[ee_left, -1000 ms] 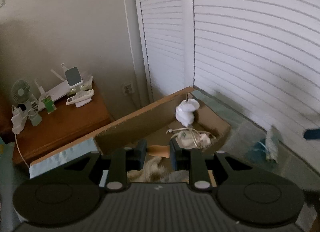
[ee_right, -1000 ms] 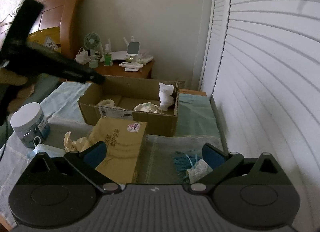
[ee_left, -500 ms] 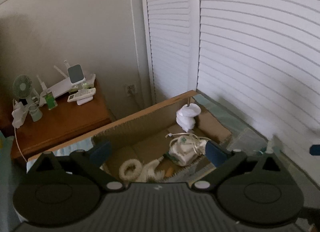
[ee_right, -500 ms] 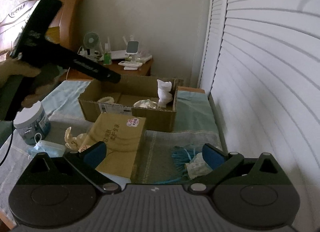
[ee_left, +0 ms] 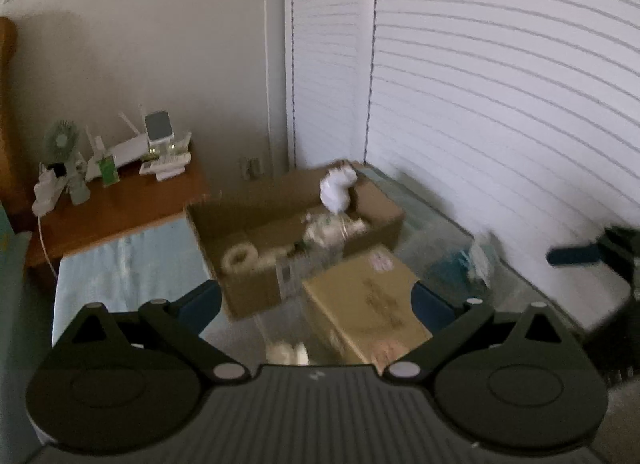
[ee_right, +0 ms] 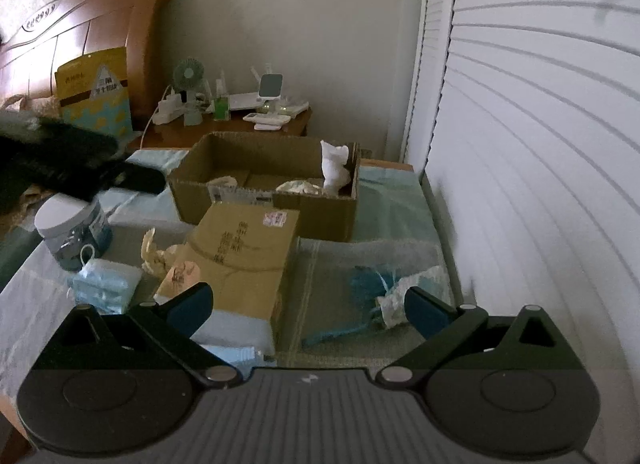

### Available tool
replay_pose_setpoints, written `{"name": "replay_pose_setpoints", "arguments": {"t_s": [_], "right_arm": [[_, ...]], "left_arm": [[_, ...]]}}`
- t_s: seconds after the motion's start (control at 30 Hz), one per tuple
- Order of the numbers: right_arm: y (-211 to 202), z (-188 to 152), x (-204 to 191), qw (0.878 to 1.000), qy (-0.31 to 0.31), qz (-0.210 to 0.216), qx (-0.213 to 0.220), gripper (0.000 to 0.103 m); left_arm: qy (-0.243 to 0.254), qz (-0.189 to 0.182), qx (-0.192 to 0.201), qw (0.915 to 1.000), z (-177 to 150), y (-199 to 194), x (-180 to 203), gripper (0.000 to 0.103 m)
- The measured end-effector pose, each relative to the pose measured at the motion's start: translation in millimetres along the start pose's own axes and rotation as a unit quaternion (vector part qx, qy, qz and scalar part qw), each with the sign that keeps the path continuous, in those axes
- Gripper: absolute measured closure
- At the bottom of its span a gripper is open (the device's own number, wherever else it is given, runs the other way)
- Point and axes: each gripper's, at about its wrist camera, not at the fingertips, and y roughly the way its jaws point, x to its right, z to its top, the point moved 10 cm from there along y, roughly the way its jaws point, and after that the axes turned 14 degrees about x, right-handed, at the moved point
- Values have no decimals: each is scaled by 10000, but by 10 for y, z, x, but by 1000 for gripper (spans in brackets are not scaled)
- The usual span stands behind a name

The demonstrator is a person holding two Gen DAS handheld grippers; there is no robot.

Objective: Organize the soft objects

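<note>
An open cardboard box [ee_right: 312, 212] [ee_left: 256, 292] stands on the bed and holds a white plush [ee_right: 334, 168] [ee_left: 336, 188], a cream ring-shaped soft item [ee_left: 238, 258] and a pale bundle [ee_right: 298, 186]. My left gripper [ee_left: 316, 302] is open and empty, raised above the bed in front of the box; it shows as a dark blur in the right wrist view [ee_right: 80, 174]. My right gripper [ee_right: 306, 304] is open and empty, low over the bed. A teal and white soft item [ee_right: 384, 288] lies just beyond its right finger. A cream soft item [ee_right: 154, 254] lies left of a closed carton [ee_right: 240, 260].
A white-lidded jar [ee_right: 72, 228] and a stack of light blue face masks [ee_right: 106, 284] sit at the left. A wooden nightstand [ee_right: 240, 124] with a fan and gadgets stands behind the box. White louvred doors [ee_right: 520, 144] run along the right. A wooden headboard [ee_right: 80, 36] is at the far left.
My left gripper opened, let a cream soft item go into the box, then rose and drew back from it. My right gripper stayed open and barely moved.
</note>
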Motion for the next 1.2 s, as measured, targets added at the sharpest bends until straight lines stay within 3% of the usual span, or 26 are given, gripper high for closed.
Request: {"name": "replay_pose_setpoints", "arguments": {"t_s": [0.27, 0.63, 1.07, 1.2], "right_arm": [[-64, -108, 26, 10000, -5, -45, -60, 0], [-61, -353, -7, 9996, -66, 37, -263, 0], [58, -1087, -39, 9939, -135, 214, -1077, 0], [42, -1105, -37, 9953, -108, 215, -941, 0]], "left_arm": [[-88, -80, -234, 9997, -528, -304, 215, 2], [77, -393, -752, 9964, -1153, -424, 552, 2], [198, -394, -862, 9953, -1324, -405, 662, 2], [147, -356, -824, 9959, -1308, -391, 640, 2]]}}
